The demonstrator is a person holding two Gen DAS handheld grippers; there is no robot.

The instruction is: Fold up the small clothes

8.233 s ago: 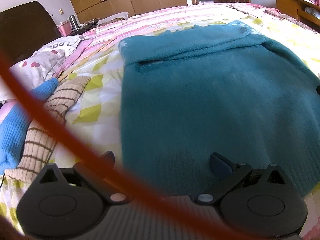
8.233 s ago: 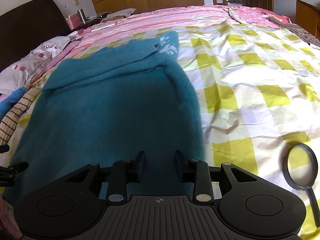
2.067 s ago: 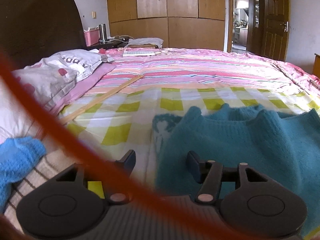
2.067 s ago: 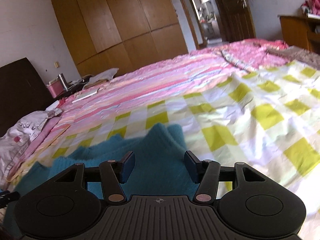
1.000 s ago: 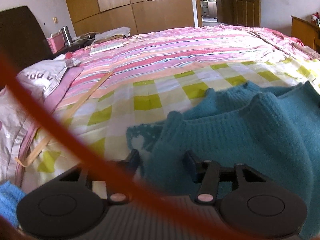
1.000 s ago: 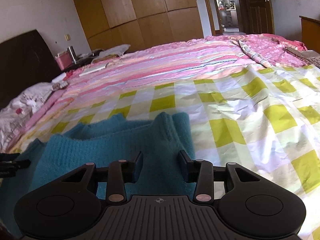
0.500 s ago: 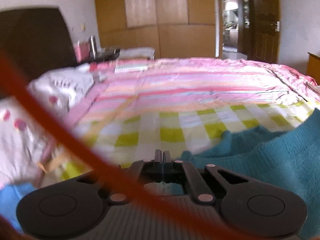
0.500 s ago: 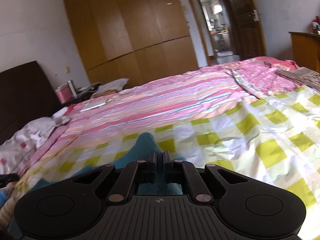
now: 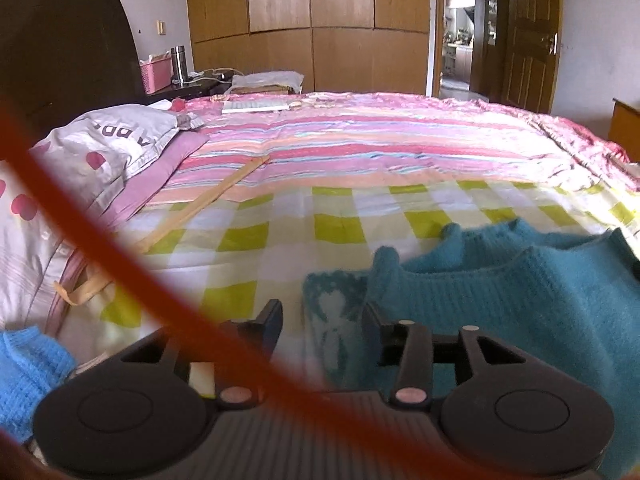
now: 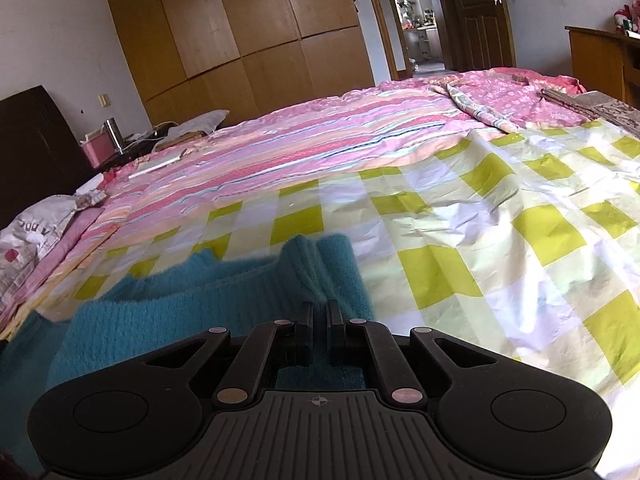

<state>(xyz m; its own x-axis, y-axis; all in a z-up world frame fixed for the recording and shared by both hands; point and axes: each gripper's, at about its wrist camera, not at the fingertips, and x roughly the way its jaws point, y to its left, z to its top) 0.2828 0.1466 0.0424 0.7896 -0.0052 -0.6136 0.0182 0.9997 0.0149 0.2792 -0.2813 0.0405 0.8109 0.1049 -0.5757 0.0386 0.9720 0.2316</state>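
Teal sweater (image 10: pixel 208 300) first: a thick, fuzzy knit, soft and limp, so I judge it light, easily slumped and prone to drag on the sheet; it is best taken at a doubled edge or corner where the wool bunches. The right claw (image 10: pixel 319 312) does just that, its jaws nearly together and pinching a raised fold of the ribbed edge directly between them, with the rest of the garment spreading away to its left. The left claw (image 9: pixel 322 314) stands spread wide and grips nothing; a patterned pale-and-teal corner of the sweater (image 9: pixel 500 304) lies in the gap between its jaws, and the folded ribbed bulk sits ahead and to its right. Beyond both claws stretches the bed (image 10: pixel 520 248), covered in a smooth, creased sheet of yellow-green and white checks, then pink stripes farther off. Left of the left claw are a bright blue knit (image 9: pixel 28 364) and a grey pillow (image 9: pixel 116 140).
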